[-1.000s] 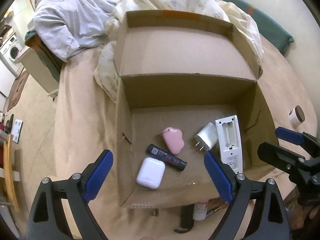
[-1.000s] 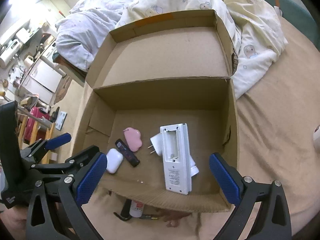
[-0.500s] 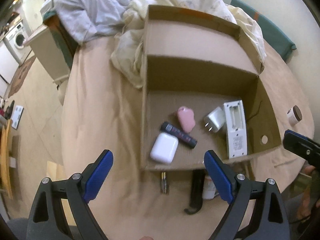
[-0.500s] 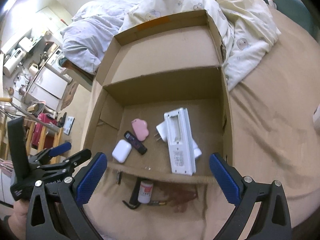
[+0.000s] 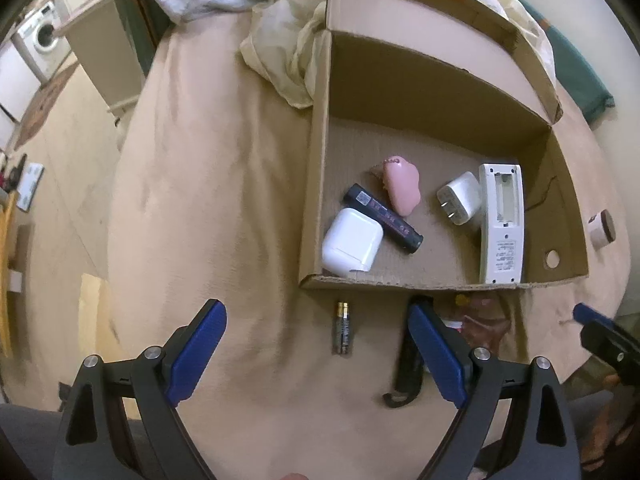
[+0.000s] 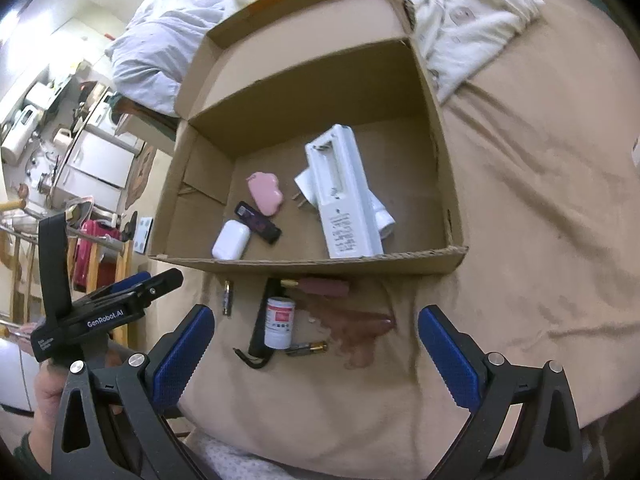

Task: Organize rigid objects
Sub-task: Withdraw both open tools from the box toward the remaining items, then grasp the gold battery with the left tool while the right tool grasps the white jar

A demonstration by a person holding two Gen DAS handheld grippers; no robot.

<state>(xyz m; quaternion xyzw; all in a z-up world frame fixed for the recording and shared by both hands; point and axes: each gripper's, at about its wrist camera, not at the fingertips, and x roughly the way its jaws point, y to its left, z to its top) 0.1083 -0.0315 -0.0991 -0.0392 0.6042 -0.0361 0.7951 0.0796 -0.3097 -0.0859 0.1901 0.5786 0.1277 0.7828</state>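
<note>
An open cardboard box (image 5: 316, 184) (image 6: 304, 266) lies on the tan bedsheet. It holds a white earbud case (image 5: 352, 246) (image 6: 231, 240), a black tube (image 5: 384, 220) (image 6: 259, 223), a pink cloud-shaped piece (image 5: 402, 188) (image 6: 265, 193), a white charger (image 5: 460, 198) (image 6: 303, 184) and a white remote (image 5: 502, 220) (image 6: 344, 196). In front of the box lie a pair of batteries (image 5: 343, 328) (image 6: 227, 298), a black hooked tool (image 5: 406, 372) (image 6: 260, 320), a small white bottle (image 6: 279, 322) and a maroon stick (image 6: 324, 286). My left gripper (image 5: 314, 312) (image 6: 152, 280) hovers open above the batteries. My right gripper (image 6: 316, 314) (image 5: 584, 314) hangs open over the bottle.
Crumpled quilts (image 6: 472, 28) (image 5: 288, 52) press against the box's far side. A small jar with a brown lid (image 5: 602, 230) stands right of the box. A dark stain (image 6: 360, 332) marks the sheet near the bottle. The bed drops off to the floor (image 5: 52, 184) on the left.
Both grippers have drawn back from above the box toward its near side and sunk a little. The items in front of the box have come into view. Both stay open.
</note>
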